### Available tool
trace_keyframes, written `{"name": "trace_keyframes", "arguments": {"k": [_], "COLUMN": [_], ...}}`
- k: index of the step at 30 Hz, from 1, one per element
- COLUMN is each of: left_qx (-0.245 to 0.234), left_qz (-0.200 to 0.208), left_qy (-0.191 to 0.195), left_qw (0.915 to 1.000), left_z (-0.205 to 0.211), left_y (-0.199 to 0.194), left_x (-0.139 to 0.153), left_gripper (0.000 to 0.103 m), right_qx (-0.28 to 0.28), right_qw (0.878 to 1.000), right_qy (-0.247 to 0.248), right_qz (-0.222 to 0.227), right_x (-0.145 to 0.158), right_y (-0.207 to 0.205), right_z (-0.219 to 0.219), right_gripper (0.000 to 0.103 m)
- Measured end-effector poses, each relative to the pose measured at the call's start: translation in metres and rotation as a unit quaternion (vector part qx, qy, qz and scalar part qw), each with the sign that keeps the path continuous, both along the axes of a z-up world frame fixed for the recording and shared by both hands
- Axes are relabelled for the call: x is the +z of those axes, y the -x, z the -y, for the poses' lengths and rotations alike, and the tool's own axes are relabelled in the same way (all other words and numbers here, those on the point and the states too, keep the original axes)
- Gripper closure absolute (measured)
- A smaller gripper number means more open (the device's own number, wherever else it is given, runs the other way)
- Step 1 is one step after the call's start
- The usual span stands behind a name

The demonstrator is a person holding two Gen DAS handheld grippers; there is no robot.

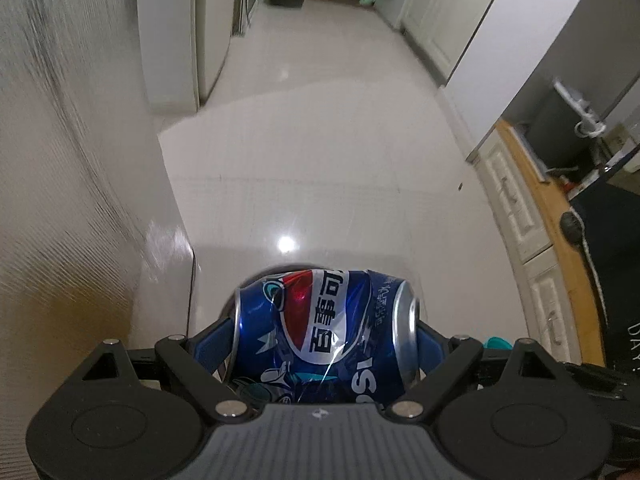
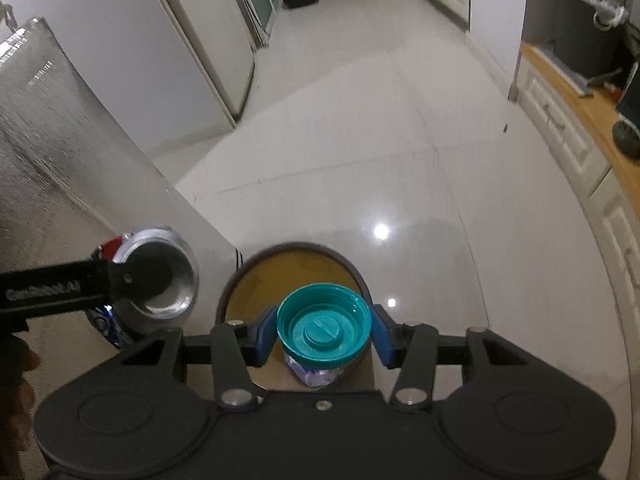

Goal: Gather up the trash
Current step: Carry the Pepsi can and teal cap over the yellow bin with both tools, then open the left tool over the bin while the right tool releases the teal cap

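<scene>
The left tool (image 1: 326, 338) is clamped sideways on a dented blue Pepsi can (image 1: 324, 332), one blue pad at each end, held above the pale tiled floor (image 1: 320, 140). The label reads "PEPSI" in part, with Chinese characters across the white band. Only the right wrist view shows the can's silver end (image 2: 160, 280) and the printed lettering, too blurred to read, on the left tool's black arm. There the right tool (image 2: 324, 332) is closed on a plastic bottle with a teal cap (image 2: 323, 322), over a round brown bin (image 2: 296, 268) just beyond. A wooden bench (image 1: 560, 216) runs along the right.
</scene>
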State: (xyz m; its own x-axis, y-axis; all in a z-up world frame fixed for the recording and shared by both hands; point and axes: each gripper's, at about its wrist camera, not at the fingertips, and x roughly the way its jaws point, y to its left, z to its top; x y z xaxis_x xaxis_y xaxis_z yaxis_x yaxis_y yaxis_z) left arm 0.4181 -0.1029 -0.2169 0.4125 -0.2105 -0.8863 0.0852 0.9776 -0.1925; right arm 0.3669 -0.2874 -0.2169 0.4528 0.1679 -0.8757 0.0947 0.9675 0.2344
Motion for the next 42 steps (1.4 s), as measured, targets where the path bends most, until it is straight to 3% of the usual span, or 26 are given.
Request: {"name": "trace_keyframes", "arguments": {"k": [6,15,19,32,34,36,42], "left_qx": [-0.008,-0.004,0.007,-0.004,0.006,0.015,0.009], "left_qz": [-0.016,-0.018,-0.027,-0.057,-0.064,-0.07,-0.099], "left_qy": [-0.001,0.013,0.022,-0.028,-0.035,-0.044,-0.072], "left_qw": [0.9998,0.9997,0.9994,0.998,0.9973,0.9965,0.9925], "left_z": [0.008,0.017,0.017,-0.016,-0.027,-0.036,-0.047], "left_y": [-0.019,-0.052,-0.058,-0.06,-0.06,-0.06,-0.057], "left_x": [-0.04,-0.076,-0.09,-0.108,-0.11,-0.111,-0.115], "left_gripper": [0.012,0.011,0.0,0.0,0.0,0.0,0.0], "right_qx": [0.021,0.064,0.071,0.087,0.086,0.085,0.094], "right_qw": [0.999,0.997,0.996,0.995,0.996,0.996,0.995], "right_qy": [-0.005,0.002,-0.002,-0.03,-0.026,-0.02,0.006], "right_qz": [-0.029,-0.051,-0.049,-0.023,-0.018,-0.02,-0.038], "right_x": [-0.026,-0.055,-0.062,-0.08,-0.081,-0.084,-0.089], "right_y": [-0.012,-0.027,-0.03,-0.049,-0.05,-0.05,-0.049], "right_z": [-0.001,-0.002,-0.004,-0.028,-0.031,-0.032,-0.033], "right_gripper": [0.053,0.053,0.053,0.052,0.038,0.015,0.003]}}
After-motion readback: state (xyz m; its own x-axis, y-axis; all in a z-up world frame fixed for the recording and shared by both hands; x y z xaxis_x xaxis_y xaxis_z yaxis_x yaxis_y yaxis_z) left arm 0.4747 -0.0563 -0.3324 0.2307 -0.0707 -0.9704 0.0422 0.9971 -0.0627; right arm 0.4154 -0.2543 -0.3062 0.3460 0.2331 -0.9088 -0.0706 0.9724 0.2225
